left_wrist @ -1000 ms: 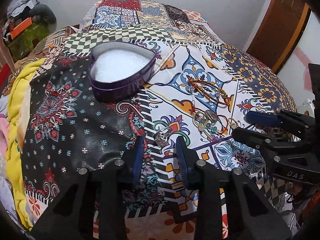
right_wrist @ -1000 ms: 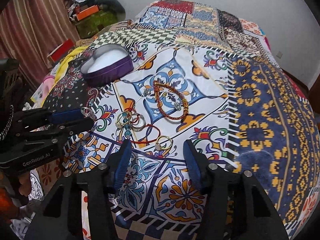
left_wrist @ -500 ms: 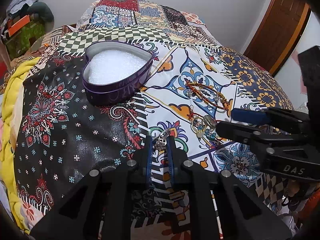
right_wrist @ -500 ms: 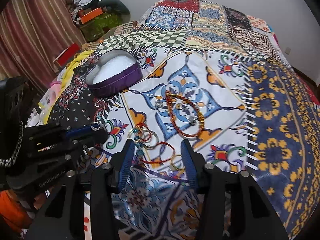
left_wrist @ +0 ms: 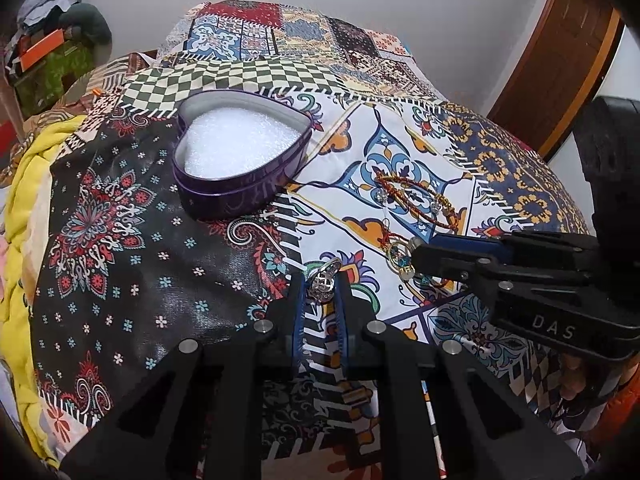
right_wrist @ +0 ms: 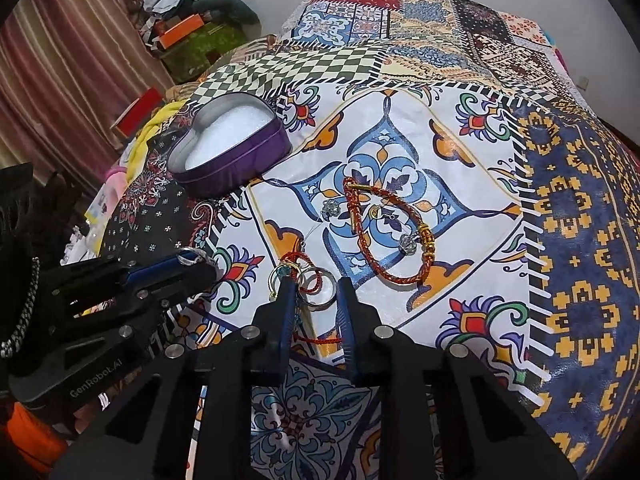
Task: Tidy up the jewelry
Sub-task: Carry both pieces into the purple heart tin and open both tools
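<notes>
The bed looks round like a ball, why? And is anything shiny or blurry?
Both wrist views use fisheye lenses, bending the patchwork bedspread into a dome with dark corners. Left wrist view: light glares off the bedspread's black patch, and the silver ring in the left gripper looks sharp.

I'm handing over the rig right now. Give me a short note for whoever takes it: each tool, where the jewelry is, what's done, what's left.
Left tool: shut on the silver ring, just off the patterned cloth.
Right tool: open, fingers either side of the ring cluster with its red cord; nothing gripped yet.
Heart-shaped tin: open, white foam lining, no jewelry in it.
Braided bracelet lies on the cloth beyond the cluster, with two small silver charms by it.
Done: one ring picked up.
Left: put that ring in the tin, then the cluster, the bracelet and the charms.
</notes>
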{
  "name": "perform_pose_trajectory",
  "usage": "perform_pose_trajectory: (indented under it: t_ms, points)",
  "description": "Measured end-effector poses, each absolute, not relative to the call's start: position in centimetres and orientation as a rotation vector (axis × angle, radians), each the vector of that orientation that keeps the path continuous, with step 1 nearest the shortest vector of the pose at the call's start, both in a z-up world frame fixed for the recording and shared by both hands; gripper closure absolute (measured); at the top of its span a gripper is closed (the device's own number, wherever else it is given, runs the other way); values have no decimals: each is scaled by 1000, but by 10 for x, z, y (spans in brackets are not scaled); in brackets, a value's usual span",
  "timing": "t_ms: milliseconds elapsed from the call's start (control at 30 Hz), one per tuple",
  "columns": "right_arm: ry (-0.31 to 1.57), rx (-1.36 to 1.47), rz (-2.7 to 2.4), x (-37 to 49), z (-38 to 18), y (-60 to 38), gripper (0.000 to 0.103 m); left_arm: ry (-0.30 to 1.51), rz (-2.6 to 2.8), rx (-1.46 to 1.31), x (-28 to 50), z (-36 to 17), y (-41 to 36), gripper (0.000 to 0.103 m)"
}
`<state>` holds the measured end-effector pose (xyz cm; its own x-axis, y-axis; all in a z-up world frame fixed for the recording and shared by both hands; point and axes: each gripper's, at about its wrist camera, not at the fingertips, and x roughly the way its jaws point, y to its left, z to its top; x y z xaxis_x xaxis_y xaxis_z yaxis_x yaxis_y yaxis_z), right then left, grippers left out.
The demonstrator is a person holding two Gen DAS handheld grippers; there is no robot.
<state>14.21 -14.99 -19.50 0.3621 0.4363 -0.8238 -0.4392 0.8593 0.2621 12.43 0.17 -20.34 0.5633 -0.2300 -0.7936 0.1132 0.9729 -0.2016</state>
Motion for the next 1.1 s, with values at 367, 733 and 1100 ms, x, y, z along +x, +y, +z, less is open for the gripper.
perform_pose_trajectory:
  t_ms: [367,733,1100]
  points:
    - [1001,18,548,140,-174,-158,84,886,-171,-129,118,-176,7,90]
    - [882,34,531,144,-137,-158,84,792,-126,-139,114,-141,19,90]
    - [782,21,553,155,-108,-141,84,699,-72,-132,123,-113,37,90]
